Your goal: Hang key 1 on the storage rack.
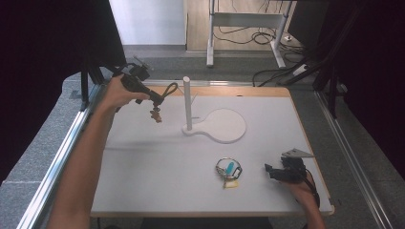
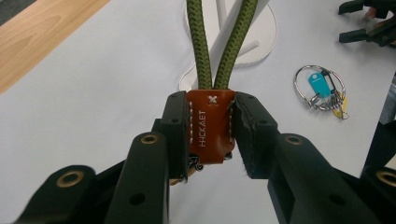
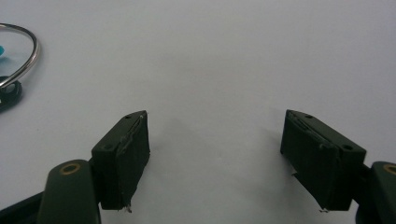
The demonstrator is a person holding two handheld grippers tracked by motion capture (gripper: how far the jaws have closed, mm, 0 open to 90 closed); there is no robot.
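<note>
Keychain w/ brown leather tab [image 2: 210, 126] & olive cord loop [image 2: 222, 42] is clamped at the tab by left gripper [image 1: 155, 99], held up off the tabletop [image 1: 157, 176], loop near white stand's post [image 1: 187, 102]. Small charms [image 1: 155, 115] dangle below. Right gripper [image 1: 269, 171] rests low at right w/ jaws wide apart, nothing btwn them, just beside metal key ring w/ blue tag [image 1: 229, 171].

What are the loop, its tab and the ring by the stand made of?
Loop: olive braided cord, matte, woven texture visible. Tab: tan leather by the look, smooth, white edge stitching, stamped lettering. Ring: likely steel wire, thin and shiny.
</note>
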